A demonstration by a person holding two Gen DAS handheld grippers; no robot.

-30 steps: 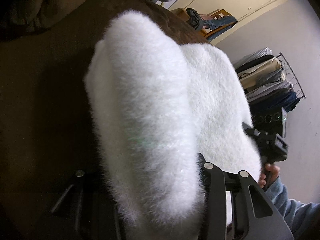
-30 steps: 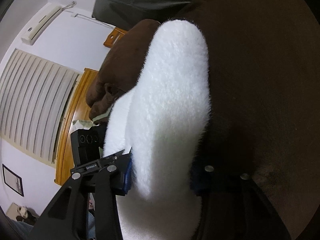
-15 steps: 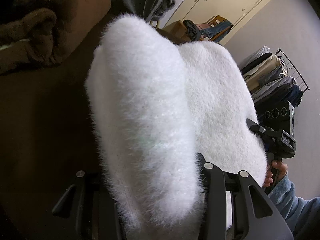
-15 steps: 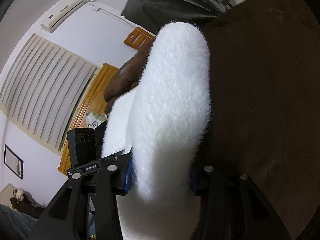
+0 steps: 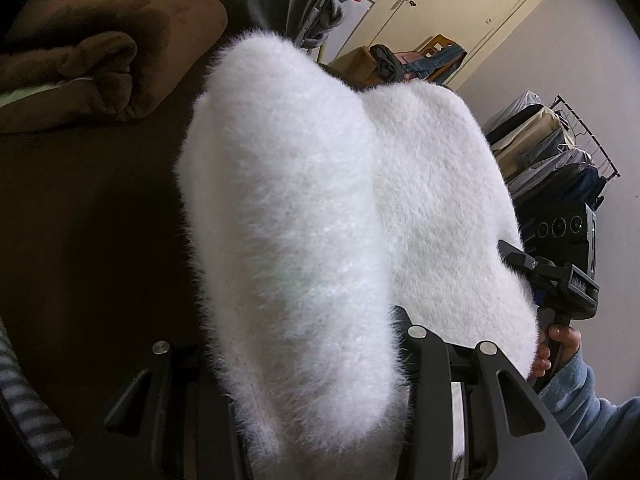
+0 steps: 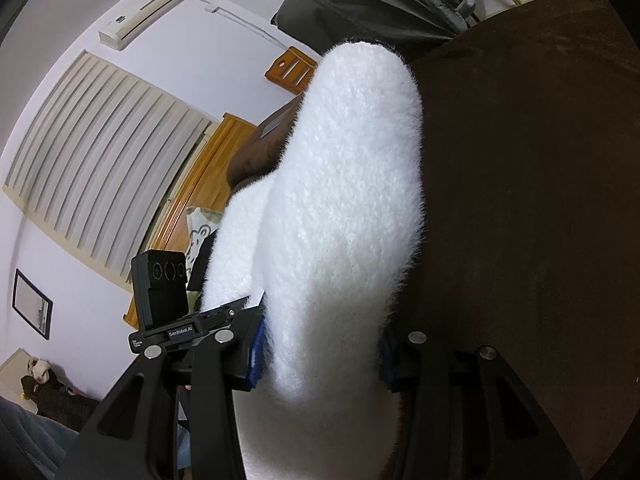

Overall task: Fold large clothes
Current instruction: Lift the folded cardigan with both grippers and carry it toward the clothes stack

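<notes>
A thick, fluffy white garment [image 5: 304, 216] fills both wrist views, bunched into a fat roll between each pair of fingers. My left gripper [image 5: 304, 356] is shut on one end of it. My right gripper [image 6: 320, 352] is shut on the other end [image 6: 340, 208], its blue pads pressed into the pile. The garment hangs above a dark brown bed cover [image 5: 80, 216]. The right gripper [image 5: 560, 276] also shows at the right of the left wrist view, held by a hand [image 5: 556, 344] in a light blue sleeve. The left gripper's camera block [image 6: 164, 284] shows in the right wrist view.
A folded brown blanket [image 5: 80, 64] lies at the head of the bed. A wooden headboard [image 6: 200, 184] and window blinds [image 6: 96, 152] stand behind it. A wire rack of clothes [image 5: 552, 148] stands by the wall, and a door [image 5: 460, 12] beyond.
Both grippers have lifted with the white garment still gripped. More of the room, the brown blanket and the headboard have come into view above the bed.
</notes>
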